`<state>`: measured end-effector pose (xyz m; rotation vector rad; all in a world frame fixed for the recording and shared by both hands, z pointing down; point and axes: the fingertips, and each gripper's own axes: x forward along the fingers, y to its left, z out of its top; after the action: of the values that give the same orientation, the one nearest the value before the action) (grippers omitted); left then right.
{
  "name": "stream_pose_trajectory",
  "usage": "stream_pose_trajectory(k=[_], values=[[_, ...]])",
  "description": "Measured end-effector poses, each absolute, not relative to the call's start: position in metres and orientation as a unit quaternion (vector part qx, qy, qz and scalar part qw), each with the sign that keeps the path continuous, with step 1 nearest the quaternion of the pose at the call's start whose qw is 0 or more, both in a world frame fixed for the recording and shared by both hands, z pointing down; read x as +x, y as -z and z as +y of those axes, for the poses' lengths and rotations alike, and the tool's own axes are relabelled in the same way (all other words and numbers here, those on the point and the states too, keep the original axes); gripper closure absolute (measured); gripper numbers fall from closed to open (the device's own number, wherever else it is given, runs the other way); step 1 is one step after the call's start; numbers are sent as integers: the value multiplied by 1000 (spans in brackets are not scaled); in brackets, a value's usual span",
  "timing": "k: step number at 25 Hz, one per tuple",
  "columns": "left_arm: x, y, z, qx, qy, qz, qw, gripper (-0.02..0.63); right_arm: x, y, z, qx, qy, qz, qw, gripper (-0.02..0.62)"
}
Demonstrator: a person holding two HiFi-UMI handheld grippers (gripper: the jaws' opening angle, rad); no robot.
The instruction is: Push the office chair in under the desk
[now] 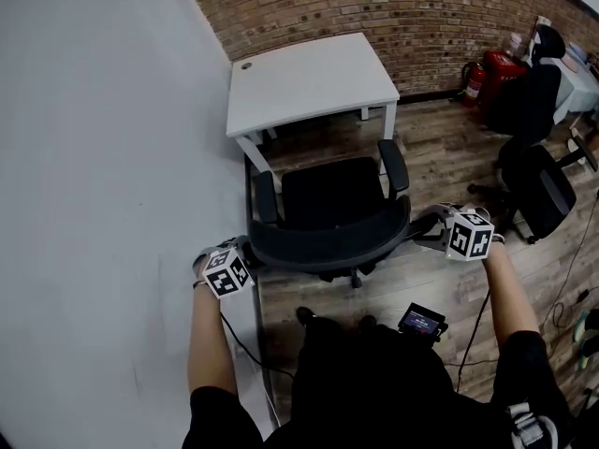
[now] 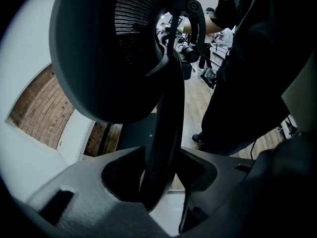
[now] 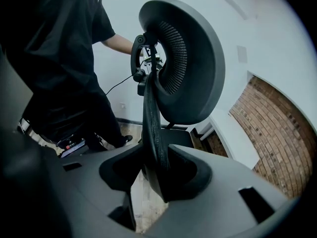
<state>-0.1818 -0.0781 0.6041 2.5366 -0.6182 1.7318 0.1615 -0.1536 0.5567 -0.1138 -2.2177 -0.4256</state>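
The black office chair stands on the wood floor, seat facing the white desk, its front just short of the desk's near edge. My left gripper is shut on the left rim of the curved mesh backrest, and my right gripper is shut on the right rim. In the left gripper view the backrest's dark rim runs up between the jaws of the left gripper. The right gripper view shows the same rim wedged in the right gripper, with the backrest above.
A white wall runs close along the chair's left. A brick wall stands behind the desk. Two more black chairs and a red fire extinguisher are at the right. Cables lie on the floor by my feet.
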Motion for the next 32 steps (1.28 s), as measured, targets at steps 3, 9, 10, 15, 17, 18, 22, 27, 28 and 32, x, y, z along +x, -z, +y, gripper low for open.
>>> stream_pose_trajectory(k=[3,9,10,15,17,18,22,27,28,32], values=[[-184,-606,-82,808,-555,-197,7,426,160,-559,-158,-49,170,-887,427,442],[-187,-610,-91,807,-561,-183,19,426,155,-561,-168,-57,168,-885,430,443],[-189,-610,-94,807,-562,-182,20,426,154,-561,-171,-56,166,-886,430,442],[-189,-612,-107,808,-562,-175,26,426,155,-563,-185,-54,164,-886,430,440],[-188,-611,-112,809,-561,-171,30,426,154,-561,-191,-57,159,-886,433,439],[-188,-611,-114,809,-562,-169,31,426,153,-560,-194,-60,157,-885,433,439],[-192,-614,-128,807,-566,-168,24,428,145,-559,-206,-64,156,-887,429,439],[-195,-620,-138,805,-572,-155,27,437,140,-560,-216,-69,149,-891,423,436],[-196,-620,-141,804,-574,-152,26,440,140,-561,-219,-70,148,-891,423,436],[-197,-621,-159,804,-574,-154,15,446,139,-562,-236,-59,149,-894,419,434]])
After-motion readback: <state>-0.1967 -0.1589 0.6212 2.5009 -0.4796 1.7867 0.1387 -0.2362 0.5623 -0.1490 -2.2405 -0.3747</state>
